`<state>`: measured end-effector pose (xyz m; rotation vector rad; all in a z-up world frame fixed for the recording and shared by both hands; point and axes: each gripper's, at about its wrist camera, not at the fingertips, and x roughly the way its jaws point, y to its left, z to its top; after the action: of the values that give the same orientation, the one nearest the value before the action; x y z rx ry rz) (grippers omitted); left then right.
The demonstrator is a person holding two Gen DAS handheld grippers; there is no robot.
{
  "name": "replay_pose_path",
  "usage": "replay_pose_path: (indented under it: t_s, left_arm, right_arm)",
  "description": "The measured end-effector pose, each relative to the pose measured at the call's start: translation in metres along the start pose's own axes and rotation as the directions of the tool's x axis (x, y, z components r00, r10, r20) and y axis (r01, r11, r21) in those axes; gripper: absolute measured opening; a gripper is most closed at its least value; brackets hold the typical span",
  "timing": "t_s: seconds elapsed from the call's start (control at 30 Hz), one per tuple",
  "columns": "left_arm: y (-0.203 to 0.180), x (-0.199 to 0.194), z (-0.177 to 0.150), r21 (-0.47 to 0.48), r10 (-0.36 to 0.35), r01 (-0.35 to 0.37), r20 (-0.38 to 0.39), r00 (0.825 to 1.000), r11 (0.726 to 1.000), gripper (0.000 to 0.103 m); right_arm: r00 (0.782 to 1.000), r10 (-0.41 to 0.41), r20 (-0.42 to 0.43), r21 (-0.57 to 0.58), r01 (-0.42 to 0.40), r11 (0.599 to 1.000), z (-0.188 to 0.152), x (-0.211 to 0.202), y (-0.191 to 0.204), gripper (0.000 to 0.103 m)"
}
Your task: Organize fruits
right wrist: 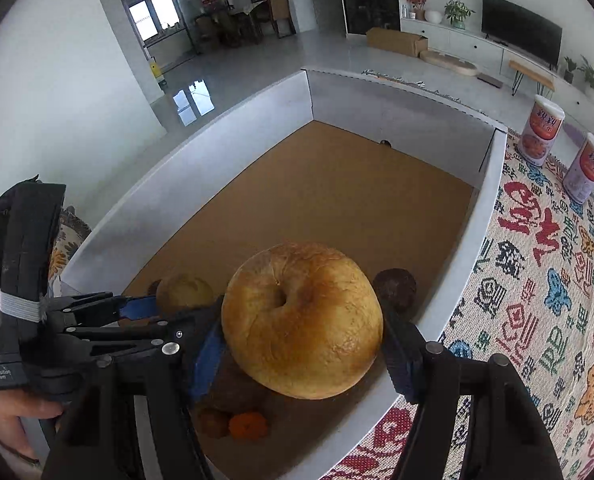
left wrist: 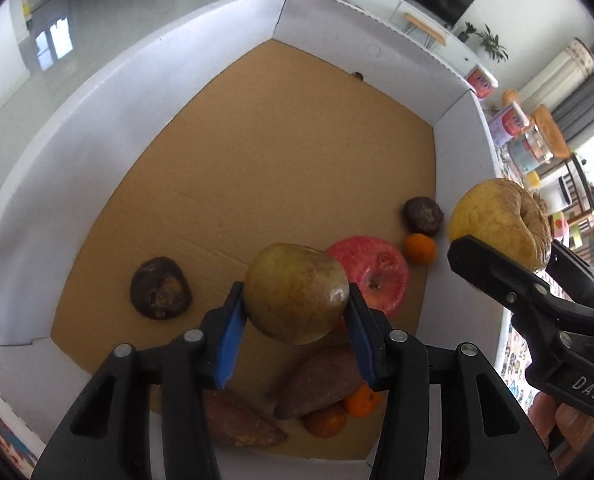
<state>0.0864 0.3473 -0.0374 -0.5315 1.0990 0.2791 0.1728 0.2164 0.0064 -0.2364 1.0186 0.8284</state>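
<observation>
Fruits in box (left wrist: 201, 52), both grippers loaded

Greenish-brown pear (left wrist: 296, 293) hangs centre frame above the box; wrinkled yellow apple (right wrist: 302, 320) lower centre. Below lie 1 red apple (left wrist: 371, 274), 2 sweet potatoes (left wrist: 317, 384), 3 small oranges (left wrist: 420, 249).

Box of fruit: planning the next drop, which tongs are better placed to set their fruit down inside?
Probably left. The left tongs hold the greenish apple over the box floor, while the right tongs hold the yellow apple by the box's right wall.
</observation>
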Motion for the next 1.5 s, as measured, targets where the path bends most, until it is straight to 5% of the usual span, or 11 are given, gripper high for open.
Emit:
replay_pose_path:
  t_s: [0.23,0.4,0.47,0.6,0.73,0.8,0.9,1.1,1.5]
  left_arm:
    - [-0.003,-0.014,-0.002,0.031,0.045,-0.048,0.069,0.997,0.998,0.052]
    - [-0.012,-0.042,-0.009,0.055,0.060,-0.071,0.188,0.980,0.996,0.079]
    - [-0.019,-0.057,-0.015,0.072,0.085,-0.107,0.255,0.963,0.992,0.090]
    - [-0.033,-0.091,-0.028,0.102,0.128,-0.179,0.379,0.916,0.979,0.095]
    - [-0.044,-0.119,-0.044,0.085,0.216,-0.296,0.501,0.838,0.952,0.099]
    - [-0.048,-0.127,-0.049,0.078,0.263,-0.351,0.517,0.814,0.933,0.099]
    - [-0.050,-0.130,-0.054,0.089,0.300,-0.393,0.501,0.812,0.915,0.099]
    - [-0.039,-0.130,-0.059,0.056,0.355,-0.414,0.416,0.837,0.909,0.099]
    - [-0.028,-0.142,-0.073,0.058,0.381,-0.444,0.422,0.823,0.894,0.099]
  right_arm:
    - [0.999,-0.023,-0.049,0.027,0.024,0.999,0.004,0.029,-0.002,0.070]
    - [0.999,-0.033,0.007,0.075,0.032,0.997,0.004,0.017,-0.013,0.074]
    - [0.998,-0.029,0.049,0.097,0.024,0.995,0.007,-0.001,-0.016,0.082]
    - [0.988,-0.074,0.138,0.111,0.059,0.992,0.008,-0.046,-0.013,0.102]
    - [0.974,-0.150,0.170,0.134,0.128,0.983,-0.007,-0.081,-0.013,0.103]
    - [0.969,-0.179,0.171,0.143,0.155,0.978,-0.018,-0.093,-0.010,0.103]
    - [0.964,-0.198,0.175,0.163,0.170,0.972,-0.037,-0.109,-0.009,0.103]
    - [0.973,-0.174,0.153,0.223,0.137,0.965,-0.066,-0.120,0.003,0.103]
    - [0.964,-0.213,0.159,0.171,0.186,0.968,-0.071,-0.127,0.037,0.103]
